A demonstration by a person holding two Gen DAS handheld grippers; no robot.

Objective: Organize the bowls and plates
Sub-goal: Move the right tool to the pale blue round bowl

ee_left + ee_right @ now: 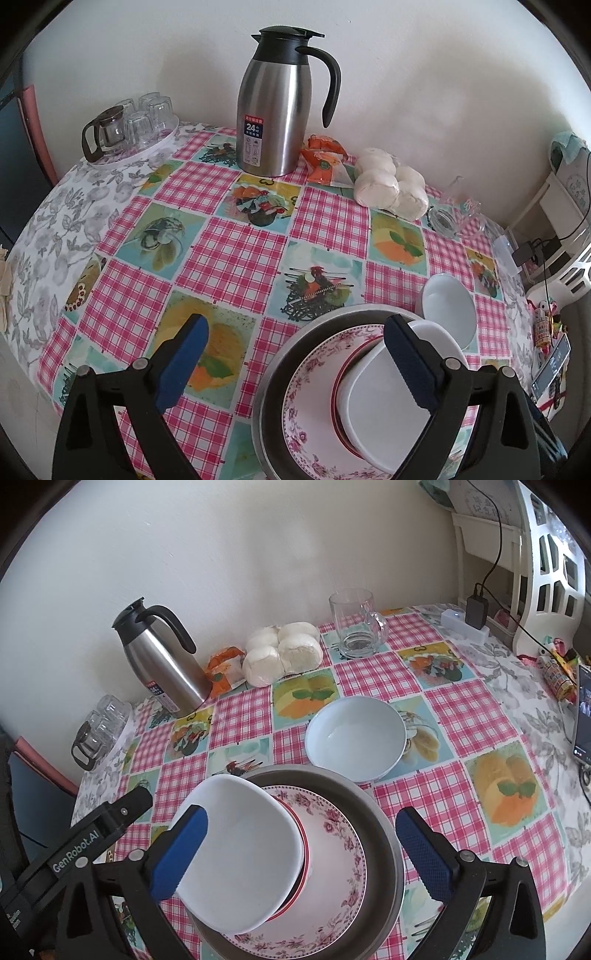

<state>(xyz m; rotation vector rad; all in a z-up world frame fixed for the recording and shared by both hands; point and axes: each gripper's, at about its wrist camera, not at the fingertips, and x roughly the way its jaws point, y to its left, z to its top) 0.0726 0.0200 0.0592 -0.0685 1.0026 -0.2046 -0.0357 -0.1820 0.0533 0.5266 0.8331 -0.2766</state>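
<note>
Plates are stacked beneath both hand-held grippers: a white square dish (236, 853) lies tilted on a floral plate (332, 878), nested in a metal pan (384, 834) on the tabletop (461, 709); a pale bowl (356, 733) sits just beyond; the left hand-held gripper (295, 365) and right hand-held gripper (301, 853) are spread wide, gripping nothing.

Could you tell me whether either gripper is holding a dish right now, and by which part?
Nothing is held: the left gripper and right gripper are both open above the stack.
</note>
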